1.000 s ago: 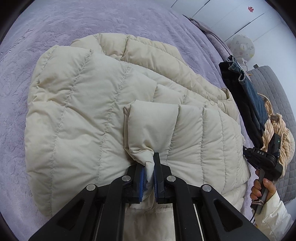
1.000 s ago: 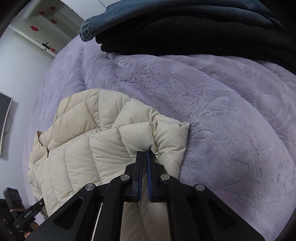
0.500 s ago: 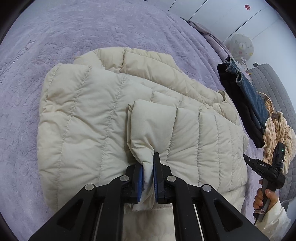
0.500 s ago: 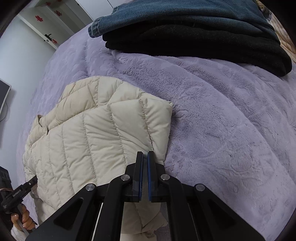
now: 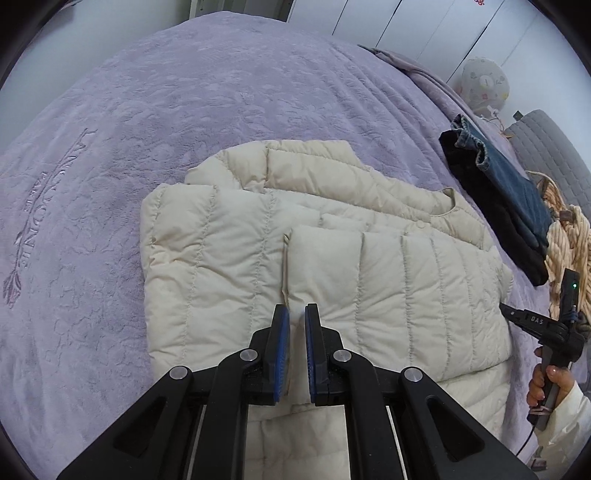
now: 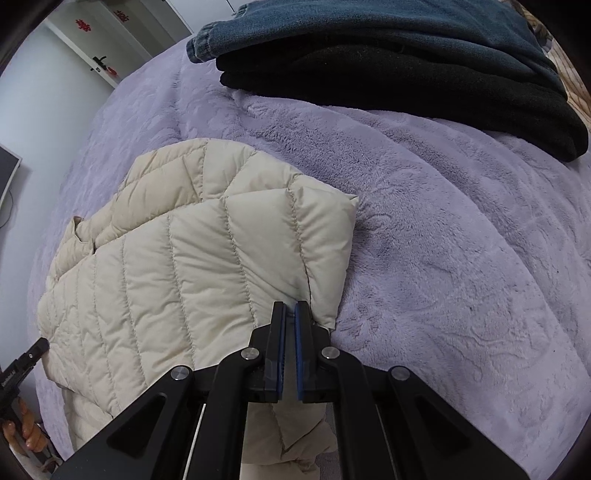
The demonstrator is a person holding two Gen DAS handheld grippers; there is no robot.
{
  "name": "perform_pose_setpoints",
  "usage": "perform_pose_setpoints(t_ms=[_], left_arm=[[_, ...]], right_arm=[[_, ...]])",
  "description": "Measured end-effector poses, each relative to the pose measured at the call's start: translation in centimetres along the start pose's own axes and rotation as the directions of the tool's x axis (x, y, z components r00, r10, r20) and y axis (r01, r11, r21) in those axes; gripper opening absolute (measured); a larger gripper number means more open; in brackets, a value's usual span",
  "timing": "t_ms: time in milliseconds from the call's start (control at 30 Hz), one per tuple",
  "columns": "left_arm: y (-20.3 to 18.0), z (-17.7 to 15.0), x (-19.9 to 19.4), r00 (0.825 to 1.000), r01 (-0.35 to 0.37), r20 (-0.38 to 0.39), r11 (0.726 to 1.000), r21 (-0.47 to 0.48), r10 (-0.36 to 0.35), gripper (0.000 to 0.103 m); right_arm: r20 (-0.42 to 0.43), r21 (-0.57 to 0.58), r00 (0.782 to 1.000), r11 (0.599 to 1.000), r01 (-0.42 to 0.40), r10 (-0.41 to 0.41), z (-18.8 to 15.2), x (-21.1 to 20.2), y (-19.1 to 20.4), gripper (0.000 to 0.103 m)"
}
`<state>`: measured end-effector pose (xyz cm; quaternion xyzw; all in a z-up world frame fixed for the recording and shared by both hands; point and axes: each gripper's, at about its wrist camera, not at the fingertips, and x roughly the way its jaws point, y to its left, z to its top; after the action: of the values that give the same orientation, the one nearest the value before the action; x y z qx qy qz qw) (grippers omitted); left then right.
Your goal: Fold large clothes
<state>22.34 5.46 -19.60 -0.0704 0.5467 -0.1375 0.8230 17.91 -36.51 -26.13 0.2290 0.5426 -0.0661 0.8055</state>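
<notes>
A cream quilted puffer jacket [image 5: 332, 251] lies partly folded on the purple bed cover [image 5: 184, 110]. My left gripper [image 5: 295, 314] is shut on the near edge of the jacket's folded-over panel, cream fabric pinched between its blue pads. In the right wrist view the same jacket [image 6: 184, 258] fills the lower left. My right gripper [image 6: 290, 310] is shut on the jacket's hem near its right corner, which stands lifted off the cover. The other gripper [image 5: 543, 328] and a hand [image 5: 546, 384] show at the right edge of the left wrist view.
A folded pile of blue jeans [image 6: 369, 22] on a black garment [image 6: 406, 81] lies on the bed cover [image 6: 461, 258] beyond the jacket. A woven rope basket [image 5: 565, 240] and a grey cushion [image 5: 546, 140] sit at the bed's far right. White cupboards line the wall.
Both grippers have lifted with the jacket's edge held, so the jacket looks smaller and further off. The held panel has flattened out, and the right corner has spread wider.
</notes>
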Motion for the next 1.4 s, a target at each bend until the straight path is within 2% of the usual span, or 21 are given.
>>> perform_pose_setpoints(t_ms=[167,300,467,633,1033,1400], left_arm=[[1.1,-0.3,-1.6,0.999,0.029,0.038,1.000,-0.012,-0.028,0.010],[-0.6,0.0,-1.4,0.996,0.085,0.033,0.995,0.053,-0.087,0.010],[-1.3,-0.5,3.2,0.998,0.007,-0.059,0.997,0.081,-0.002,0.010],[-0.5,-1.2,4.4,0.998,0.021,-0.058,0.997,0.068,-0.017,0.010],[-0.6,-0.9,2.5,0.998,-0.027,-0.051,0.998,0.048,0.030,0.010],[-0.4,-1.5,-0.3,0.996,-0.063,-0.055,0.998,0.030,0.064,0.010]], right_arm=[[0.007,-0.002,1.000,1.000,-0.002,0.002,0.0,-0.4,0.0,0.003],[0.035,-0.026,0.999,0.999,-0.023,0.023,-0.6,-1.6,0.9,0.003],[-0.005,-0.081,1.000,0.996,0.020,-0.021,-1.5,-0.4,1.8,0.003],[-0.015,-0.032,1.000,0.999,0.012,-0.013,-1.6,0.8,0.4,0.003],[-0.036,0.004,0.999,1.000,0.023,-0.023,-2.1,-0.7,0.3,0.007],[-0.050,0.023,0.999,1.000,0.018,-0.017,-4.4,-4.5,0.5,0.007]])
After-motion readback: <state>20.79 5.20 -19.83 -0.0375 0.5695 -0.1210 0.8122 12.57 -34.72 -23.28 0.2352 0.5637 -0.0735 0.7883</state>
